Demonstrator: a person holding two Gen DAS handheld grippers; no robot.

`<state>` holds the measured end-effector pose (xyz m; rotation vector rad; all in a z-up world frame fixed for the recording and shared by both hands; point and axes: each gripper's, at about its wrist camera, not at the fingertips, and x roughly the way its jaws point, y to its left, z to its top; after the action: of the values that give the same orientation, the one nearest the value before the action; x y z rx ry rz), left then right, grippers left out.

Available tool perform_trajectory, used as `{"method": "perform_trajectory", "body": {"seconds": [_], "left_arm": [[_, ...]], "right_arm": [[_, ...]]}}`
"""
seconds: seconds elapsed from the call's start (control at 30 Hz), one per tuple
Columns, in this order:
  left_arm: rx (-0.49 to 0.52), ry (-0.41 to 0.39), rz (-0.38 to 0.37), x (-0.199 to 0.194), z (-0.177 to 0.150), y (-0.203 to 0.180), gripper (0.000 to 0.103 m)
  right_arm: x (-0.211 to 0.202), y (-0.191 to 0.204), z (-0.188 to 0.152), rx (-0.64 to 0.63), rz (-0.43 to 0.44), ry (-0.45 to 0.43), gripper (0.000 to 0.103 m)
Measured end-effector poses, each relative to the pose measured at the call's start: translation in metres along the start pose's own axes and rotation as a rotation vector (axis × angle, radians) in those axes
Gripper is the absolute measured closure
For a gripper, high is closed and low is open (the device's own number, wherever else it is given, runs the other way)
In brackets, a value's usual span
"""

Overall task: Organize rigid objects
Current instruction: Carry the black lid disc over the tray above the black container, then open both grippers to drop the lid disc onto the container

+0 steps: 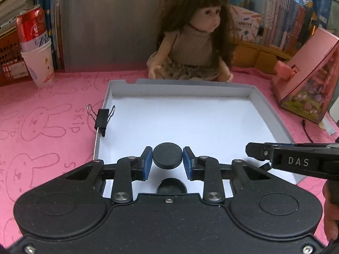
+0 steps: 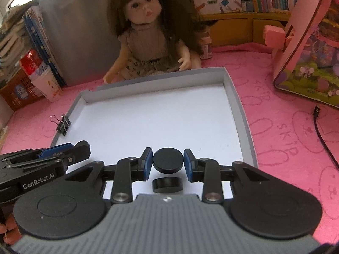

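A shallow grey tray [image 1: 273, 114] with a white floor lies on the pink mat; it also shows in the right wrist view [image 2: 239, 110]. My left gripper [image 1: 167, 158] is shut on a black disc [image 1: 167, 157], held over the tray's near part. A second black disc [image 1: 171, 187] lies on the tray floor below it. My right gripper [image 2: 168, 162] is shut on another black disc [image 2: 168, 161], with a black disc [image 2: 167, 185] lying on the tray floor just under it. A black binder clip [image 1: 102, 117] rests at the tray's left rim, also seen in the right wrist view [image 2: 63, 124].
A doll [image 1: 190, 42] sits behind the tray. A red can in a white paper cup [image 1: 38, 59] stands far left. A pink box [image 1: 309, 80] leans at the right, with a black cable [image 2: 320, 127] on the mat. Books line the back.
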<state>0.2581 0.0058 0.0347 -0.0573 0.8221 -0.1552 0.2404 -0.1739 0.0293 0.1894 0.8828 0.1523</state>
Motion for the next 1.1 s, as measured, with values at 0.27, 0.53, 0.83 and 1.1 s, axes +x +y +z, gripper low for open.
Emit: {"method": "perform_trajectory", "body": {"seconds": [0.27,0.53,0.83,1.1], "left_arm": [[0.026,0.02,0.016,0.01,-0.006,-0.004,0.074],[0.04,0.028,0.025,0.018,-0.01,-0.007,0.074],[0.04,0.022,0.018,0.015,-0.009,-0.009,0.071],[0.058,-0.034,0.005,-0.012,-0.007,-0.009,0.049]], "right_arm": [[0.011,-0.002,0.001,-0.015,-0.025,0.012,0.066],[0.018,0.0,-0.001,-0.035,-0.038,0.032,0.065],[0.016,0.002,-0.001,-0.05,-0.039,0.023,0.062],[-0.006,0.004,0.0,-0.062,-0.027,-0.038,0.037]]}}
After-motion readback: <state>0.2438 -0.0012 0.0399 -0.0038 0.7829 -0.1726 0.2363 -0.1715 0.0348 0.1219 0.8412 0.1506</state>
